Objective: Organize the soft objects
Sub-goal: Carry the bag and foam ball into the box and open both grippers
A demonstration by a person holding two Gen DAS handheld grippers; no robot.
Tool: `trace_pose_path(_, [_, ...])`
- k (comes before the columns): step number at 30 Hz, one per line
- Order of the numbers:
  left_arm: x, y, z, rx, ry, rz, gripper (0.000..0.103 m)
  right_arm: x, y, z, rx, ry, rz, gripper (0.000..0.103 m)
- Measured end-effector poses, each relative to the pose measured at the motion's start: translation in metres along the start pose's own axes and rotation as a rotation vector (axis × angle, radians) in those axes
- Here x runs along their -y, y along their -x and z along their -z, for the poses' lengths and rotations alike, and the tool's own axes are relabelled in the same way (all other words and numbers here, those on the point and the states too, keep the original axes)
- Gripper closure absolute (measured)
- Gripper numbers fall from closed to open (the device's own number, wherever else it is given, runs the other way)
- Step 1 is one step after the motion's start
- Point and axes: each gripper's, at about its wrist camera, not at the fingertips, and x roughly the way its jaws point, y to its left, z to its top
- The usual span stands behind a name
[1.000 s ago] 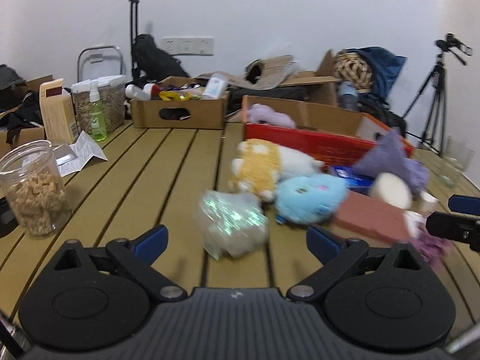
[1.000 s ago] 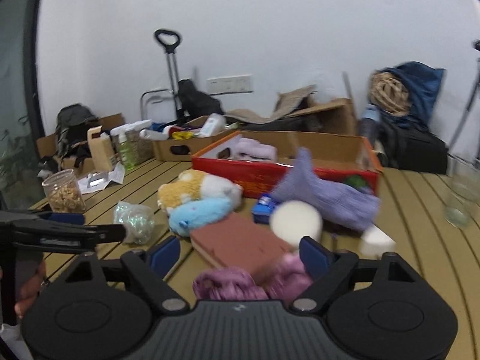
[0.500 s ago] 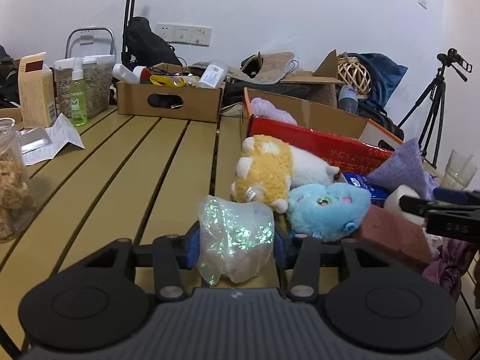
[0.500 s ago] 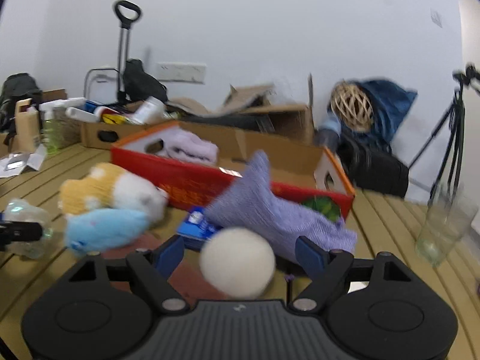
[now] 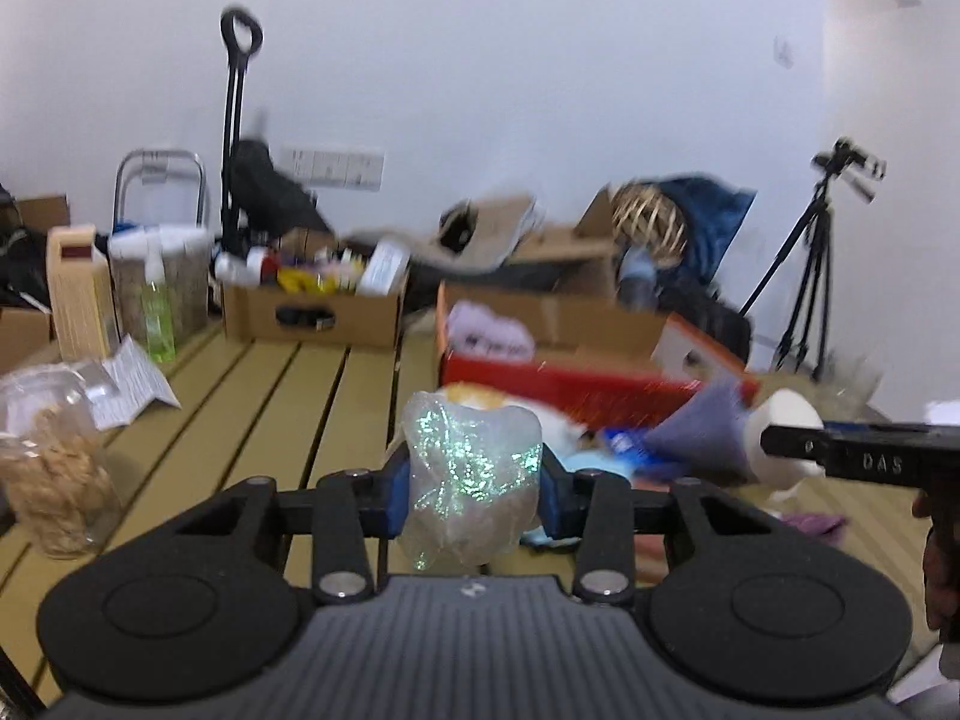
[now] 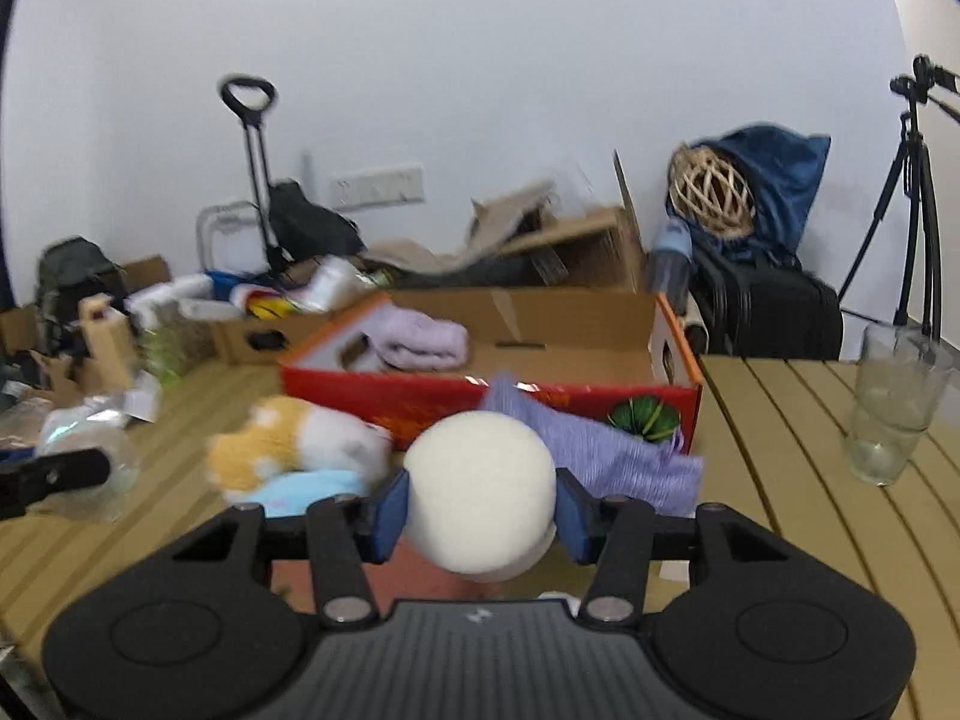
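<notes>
- A towel is seen inside the far-left corner of the cardboard box.
- Plush toys are piled before the box.
- Stacked glasses are placed far right on the table.

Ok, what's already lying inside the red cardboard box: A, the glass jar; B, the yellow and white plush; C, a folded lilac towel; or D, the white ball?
C: in the right wrist view a folded lilac towel lies inside the red cardboard box, while the white ball sits between the right gripper's pads.
</notes>
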Motion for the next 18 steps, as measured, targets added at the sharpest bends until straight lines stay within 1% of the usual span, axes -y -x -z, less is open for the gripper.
trace_pose_path(3, [0.009,0.034,-0.001,0.033,0.008,0.036,0.063,-0.007,0.048,0.001,0.051,0.022,-0.007,0.053])
trace_pose_path(5, [0.015,0.053,0.001,0.043,0.006,0.053,0.063,-0.01,0.072,0.004,0.072,0.025,-0.007,0.052])
trace_pose_path(8, [0.026,0.081,0.002,0.063,-0.003,0.059,0.063,-0.014,0.108,0.011,0.101,0.024,-0.008,0.052])
trace_pose_path(11, [0.035,0.111,0.002,0.106,-0.012,0.067,0.063,-0.017,0.143,0.017,0.138,0.028,-0.021,0.052])
trace_pose_path(15, [0.045,0.136,0.004,0.135,-0.013,0.075,0.063,-0.018,0.175,0.025,0.16,0.029,-0.02,0.052])
trace_pose_path(18, [0.052,0.143,0.003,0.146,-0.029,0.082,0.063,-0.018,0.19,0.028,0.173,0.03,-0.02,0.052])
